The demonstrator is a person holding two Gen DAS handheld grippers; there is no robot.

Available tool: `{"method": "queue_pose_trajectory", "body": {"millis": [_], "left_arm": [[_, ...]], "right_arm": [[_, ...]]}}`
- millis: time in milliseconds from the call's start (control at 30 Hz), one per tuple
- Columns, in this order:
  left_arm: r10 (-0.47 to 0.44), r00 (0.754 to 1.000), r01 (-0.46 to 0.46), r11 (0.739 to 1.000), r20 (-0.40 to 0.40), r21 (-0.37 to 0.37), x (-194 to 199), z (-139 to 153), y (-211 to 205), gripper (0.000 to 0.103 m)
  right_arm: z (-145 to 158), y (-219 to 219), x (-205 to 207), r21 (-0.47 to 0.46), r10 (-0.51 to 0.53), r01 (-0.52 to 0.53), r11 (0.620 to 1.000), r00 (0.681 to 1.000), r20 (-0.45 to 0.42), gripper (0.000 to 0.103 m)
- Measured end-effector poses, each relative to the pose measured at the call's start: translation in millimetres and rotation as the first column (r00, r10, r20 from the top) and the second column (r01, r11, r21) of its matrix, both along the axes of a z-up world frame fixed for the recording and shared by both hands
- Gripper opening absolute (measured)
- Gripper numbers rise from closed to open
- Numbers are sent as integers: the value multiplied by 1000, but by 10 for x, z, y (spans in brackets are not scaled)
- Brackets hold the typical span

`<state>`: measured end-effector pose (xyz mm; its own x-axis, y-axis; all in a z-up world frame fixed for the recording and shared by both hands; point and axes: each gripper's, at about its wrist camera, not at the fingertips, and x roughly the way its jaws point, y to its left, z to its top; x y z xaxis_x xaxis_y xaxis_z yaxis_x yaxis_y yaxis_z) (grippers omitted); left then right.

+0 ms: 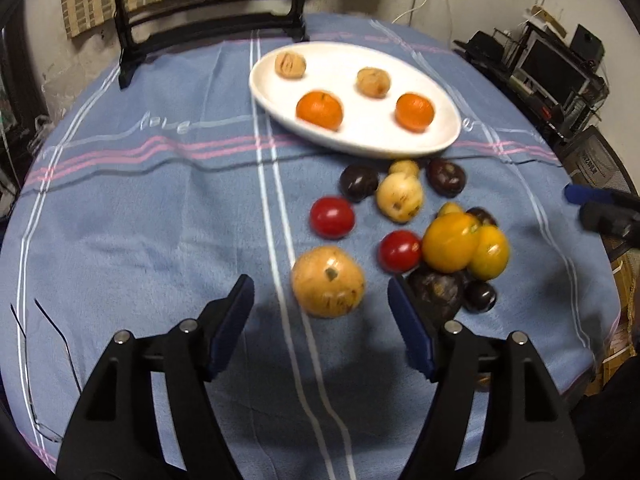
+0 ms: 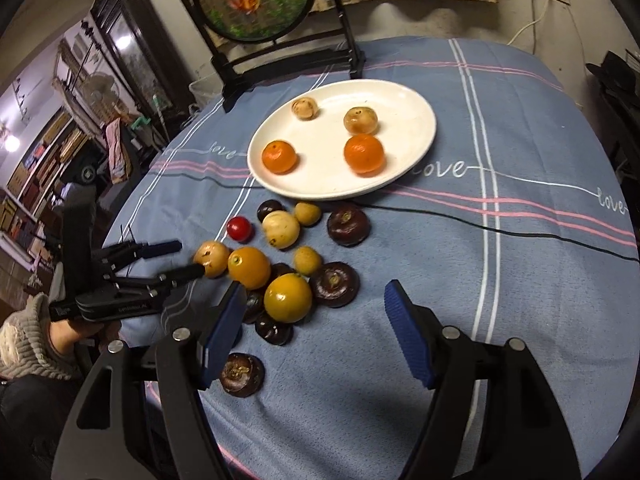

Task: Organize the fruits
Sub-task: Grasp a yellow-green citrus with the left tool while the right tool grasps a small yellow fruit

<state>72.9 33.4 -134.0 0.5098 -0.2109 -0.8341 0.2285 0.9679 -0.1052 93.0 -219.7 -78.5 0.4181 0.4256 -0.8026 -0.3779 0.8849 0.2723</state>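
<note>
From your left wrist camera, your left gripper (image 1: pixel 320 300) stands with its jaws apart and nothing pressed between the blue pads. A tan round fruit (image 1: pixel 328 282) lies on the blue tablecloth (image 1: pixel 140 220) just ahead of the gap between the fingers, touching neither. Beyond it lies a loose cluster: two red cherry tomatoes (image 1: pixel 332 217), two yellow-orange fruits (image 1: pixel 452 242), pale round fruits and several dark chestnut-like pieces (image 1: pixel 359 183). Farther back, the white oval plate (image 1: pixel 360 142) holds two mandarins (image 1: pixel 319 109) and two tan walnut-like fruits (image 1: pixel 290 65). At the right edge your other gripper's tips show, blurred.

From your right wrist camera, your right gripper (image 2: pixel 316 308) also stands spread and empty, with bare cloth between its fingers. Its left finger stands in front of the near edge of the cluster, and one dark piece (image 2: pixel 242 374) lies just beside it. The plate (image 2: pixel 416 160) sits beyond the cluster, with the mandarins on its near half. At the left, your left gripper (image 2: pixel 188 258) reaches in, jaws apart, its lower tip at the tan fruit (image 2: pixel 212 264); whether it touches, you cannot tell.
</note>
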Motion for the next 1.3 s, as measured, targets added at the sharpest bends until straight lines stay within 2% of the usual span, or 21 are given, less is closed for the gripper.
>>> {"method": "queue_pose_trajectory", "body": {"millis": [100, 233, 333, 433, 500, 533, 600, 700, 767, 833, 1067, 1200, 1233, 1300], "left_arm": [[-49, 998, 49, 999, 28, -10, 7, 114, -130, 71], [-171, 983, 171, 985, 60, 3, -4, 206, -458, 71], [-233, 971, 232, 972, 56, 27, -2, 177, -667, 71], [-254, 966, 252, 967, 50, 40, 41, 133, -761, 71], [-249, 968, 247, 968, 43, 36, 77, 103, -782, 69], [-245, 969, 244, 970, 38, 25, 108, 89, -783, 63], [-243, 970, 243, 970, 27, 10, 134, 68, -795, 59], [-241, 971, 241, 971, 7, 1, 179, -8, -819, 59], [-242, 970, 242, 970, 4, -5, 186, -44, -831, 53], [-247, 969, 247, 969, -1, -14, 198, -65, -834, 39], [-205, 979, 206, 978, 16, -47, 133, 14, -680, 39], [-141, 990, 142, 989, 29, -49, 21, 118, -408, 39], [-117, 993, 119, 992, 29, -51, -22, 137, -313, 39], [-78, 997, 80, 995, 22, -54, -100, 154, -158, 38]], "right_arm": [[-30, 26, 1, -9, 15, -15, 1000, 1000, -8, 72], [-36, -23, -10, -5, 0, 0, 1000, 1000, -7, 72], [-61, -94, -18, -7, -23, 23, 1000, 1000, -18, 72], [-48, -174, -51, -7, -39, 38, 999, 999, -13, 72], [-41, -238, -72, -9, -52, 52, 999, 999, -11, 72], [-39, -270, -81, -9, -60, 60, 998, 998, -12, 72], [-40, -327, -95, -9, -77, 77, 997, 997, -16, 72], [-44, -382, -110, -4, -92, 92, 996, 996, -18, 72], [-43, -387, -115, -3, -90, 90, 996, 996, -18, 72], [-49, -367, -118, -5, -82, 82, 997, 996, -20, 72], [-122, -178, -75, 8, -14, 15, 1000, 998, -60, 72], [-263, 141, -14, 2, 81, -81, 997, 992, -98, 72], [-287, 220, -2, 1, 102, -102, 995, 990, -96, 71], [-313, 309, 15, 5, 124, -124, 992, 988, -90, 61]]}}
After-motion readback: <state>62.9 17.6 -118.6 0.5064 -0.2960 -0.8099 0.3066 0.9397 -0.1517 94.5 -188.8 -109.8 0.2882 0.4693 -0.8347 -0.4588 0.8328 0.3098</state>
